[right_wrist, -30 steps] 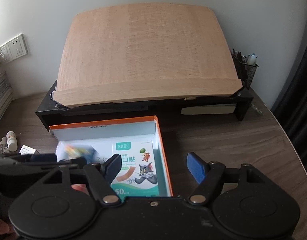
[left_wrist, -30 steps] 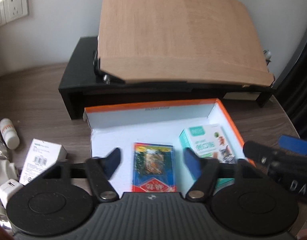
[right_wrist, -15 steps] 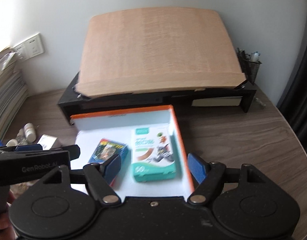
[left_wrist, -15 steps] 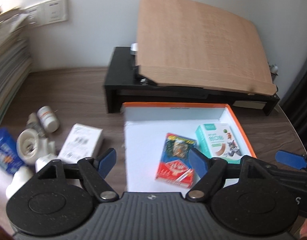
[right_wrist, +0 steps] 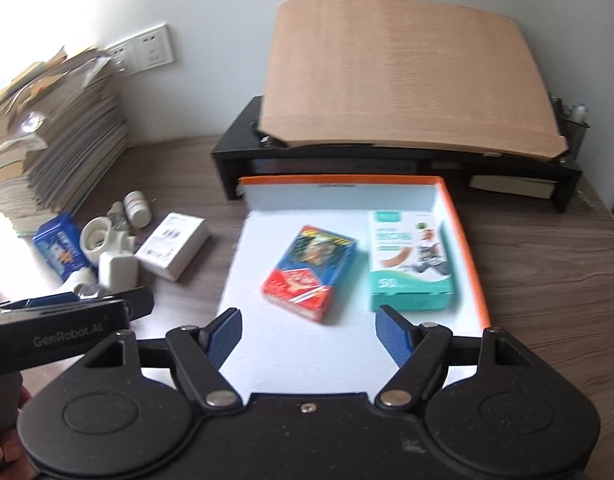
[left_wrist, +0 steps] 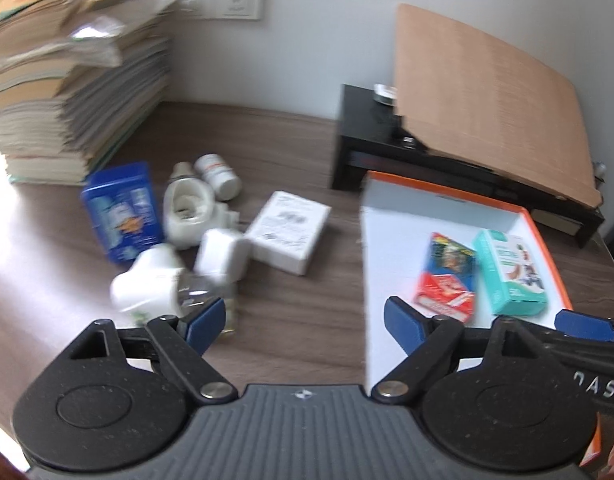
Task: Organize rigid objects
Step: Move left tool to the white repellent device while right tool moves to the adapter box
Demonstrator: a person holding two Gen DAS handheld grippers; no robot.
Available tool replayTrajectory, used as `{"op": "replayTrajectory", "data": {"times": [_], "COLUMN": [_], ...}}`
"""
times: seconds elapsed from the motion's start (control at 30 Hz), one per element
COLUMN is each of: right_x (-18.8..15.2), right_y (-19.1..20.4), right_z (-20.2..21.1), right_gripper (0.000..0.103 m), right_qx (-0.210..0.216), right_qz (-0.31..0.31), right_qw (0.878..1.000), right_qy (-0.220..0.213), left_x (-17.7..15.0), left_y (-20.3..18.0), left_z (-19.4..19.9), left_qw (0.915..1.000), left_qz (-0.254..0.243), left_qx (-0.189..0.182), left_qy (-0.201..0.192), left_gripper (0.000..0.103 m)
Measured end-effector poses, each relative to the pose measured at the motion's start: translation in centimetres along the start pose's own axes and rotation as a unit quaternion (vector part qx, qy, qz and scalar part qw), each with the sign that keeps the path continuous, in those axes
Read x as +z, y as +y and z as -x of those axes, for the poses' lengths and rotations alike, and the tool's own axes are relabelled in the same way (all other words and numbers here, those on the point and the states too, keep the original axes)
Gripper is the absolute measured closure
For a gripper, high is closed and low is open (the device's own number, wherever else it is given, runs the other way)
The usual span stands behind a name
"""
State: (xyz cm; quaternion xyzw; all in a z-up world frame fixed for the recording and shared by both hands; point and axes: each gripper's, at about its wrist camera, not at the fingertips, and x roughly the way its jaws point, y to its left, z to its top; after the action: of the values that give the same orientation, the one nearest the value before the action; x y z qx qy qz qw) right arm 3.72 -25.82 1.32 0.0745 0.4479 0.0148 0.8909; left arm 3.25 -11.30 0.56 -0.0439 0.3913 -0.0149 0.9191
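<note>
At the far left a paper stack [left_wrist: 67,92] stands against the wall. Beside it, on the table [left_wrist: 287,136], lie a blue box [left_wrist: 121,212], a small bottle [left_wrist: 219,174], several white plugs [left_wrist: 223,256] and a white box [left_wrist: 289,236], close together. The left gripper [left_wrist: 305,322] hangs over the table next to the plugs; its jaws are opening and nothing is between them. To the right, the tray [right_wrist: 473,256] holds a red-blue box [right_wrist: 309,272] and a teal box [right_wrist: 409,260], side by side. The right gripper [right_wrist: 307,334] is spread wide over the tray, empty.
</note>
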Motion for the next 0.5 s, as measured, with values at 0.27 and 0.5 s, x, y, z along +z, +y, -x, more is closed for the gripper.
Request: {"op": "replayTrajectory", "data": {"times": [0.27,0.5], "right_x": [-0.1,0.0], "right_y": [3.3,5.7], "right_z": [-1.4,-3.0], "right_gripper": [0.016,0.016], "right_qx": [0.011,0.011], "right_qz": [0.003,0.006], "right_qw": [1.0,1.0], "right_qy": [0.012,0.023], "left_x": [-1.1,-1.1], "left_y": [5.5,8.3], "left_z": [-0.7,-2.9], "left_qw": [0.9994,0.9998], "left_qz": [0.007,0.0], "left_qx": [0.029,0.02], "left_qy": [-0.015,-0.006], "left_gripper": [0.0,0.0]}}
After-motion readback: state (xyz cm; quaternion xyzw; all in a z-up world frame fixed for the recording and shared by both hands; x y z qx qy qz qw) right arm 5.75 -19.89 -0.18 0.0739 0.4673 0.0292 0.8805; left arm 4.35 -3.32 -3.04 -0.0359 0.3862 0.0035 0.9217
